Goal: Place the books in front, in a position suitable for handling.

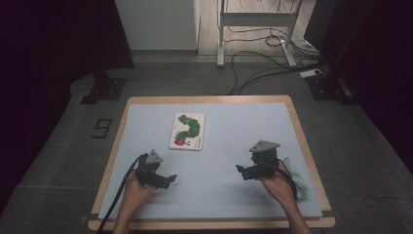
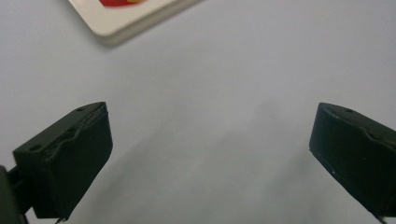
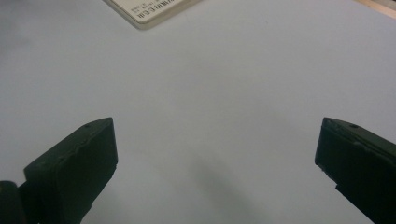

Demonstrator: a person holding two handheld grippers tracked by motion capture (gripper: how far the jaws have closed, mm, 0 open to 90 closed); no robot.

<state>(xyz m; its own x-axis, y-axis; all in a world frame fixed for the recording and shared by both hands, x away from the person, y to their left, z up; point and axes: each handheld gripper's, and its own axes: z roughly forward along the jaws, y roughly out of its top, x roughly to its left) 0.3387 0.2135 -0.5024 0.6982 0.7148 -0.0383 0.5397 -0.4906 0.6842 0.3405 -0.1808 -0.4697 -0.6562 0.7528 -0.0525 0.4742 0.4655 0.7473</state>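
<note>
A white board book (image 1: pixel 187 130) with a green caterpillar on its cover lies flat on the pale blue mat (image 1: pixel 219 161), left of the middle. Its near corner shows at the top of the left gripper view (image 2: pixel 126 21) and of the right gripper view (image 3: pixel 149 11). My left gripper (image 1: pixel 168 180) rests low over the mat at the front left, jaws wide apart and empty (image 2: pixel 210 154). My right gripper (image 1: pixel 242 171) sits at the front right, likewise open with bare mat between its jaws (image 3: pixel 215 163).
A crumpled pale green cloth (image 1: pixel 298 176) lies by the right hand near the mat's right edge. The wooden table rim (image 1: pixel 214 224) frames the mat. Beyond it are grey floor, black stand bases (image 1: pixel 103 90) and loose cables (image 1: pixel 263 68).
</note>
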